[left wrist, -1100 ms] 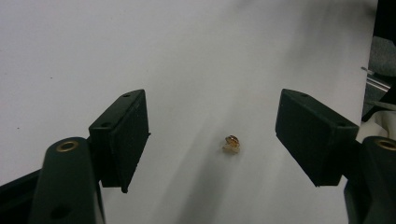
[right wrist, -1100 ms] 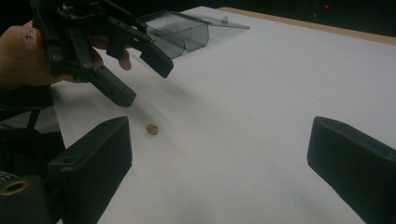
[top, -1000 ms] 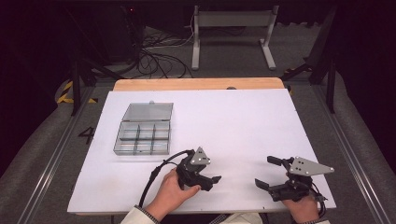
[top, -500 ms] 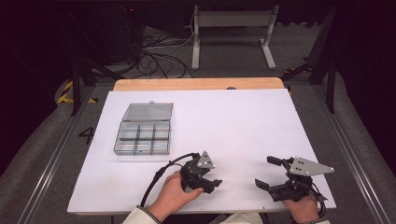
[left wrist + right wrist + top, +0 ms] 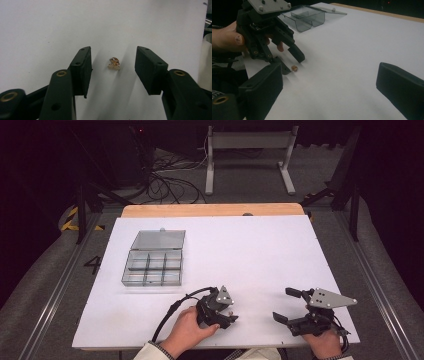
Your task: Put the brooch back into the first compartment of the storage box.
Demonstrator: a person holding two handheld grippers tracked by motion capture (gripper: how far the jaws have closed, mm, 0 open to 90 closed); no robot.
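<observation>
Since the earlier frames, the left gripper (image 5: pixel 231 316) is sliding rightward along the near edge of the table (image 5: pixel 250 250) and tipping its jaws down; the right gripper (image 5: pixel 286 305) is sitting where it was, near the front right corner.

Judging by the pictures, the step in hand is the approach to a pick. In the left gripper view the left gripper's jaws are standing wide apart, gripping nothing, and a small gold piece (image 5: pixel 114 63) is lying on the white sheet between them, slightly nearer the left-hand jaw and a little beyond the pad tips. The next move is probably calling for a short push forward and down so the pads bracket the piece, then a careful close, since so small and rounded a thing could well be slipping out sideways. After that, a carry to the open box (image 5: pixel 152 266) at the table's far left looks likely.

The right gripper is also gaping wide and holding nothing.

The high view is giving the layout, with the box well apart from both grippers, but the piece is too small to make out there. The right gripper view is showing it (image 5: pixel 294 68) from the side, lying flat just beside the lower jaw tip of the left gripper (image 5: pixel 292 62), apparently not yet touched. What kind of piece it is, I cannot tell.
</observation>
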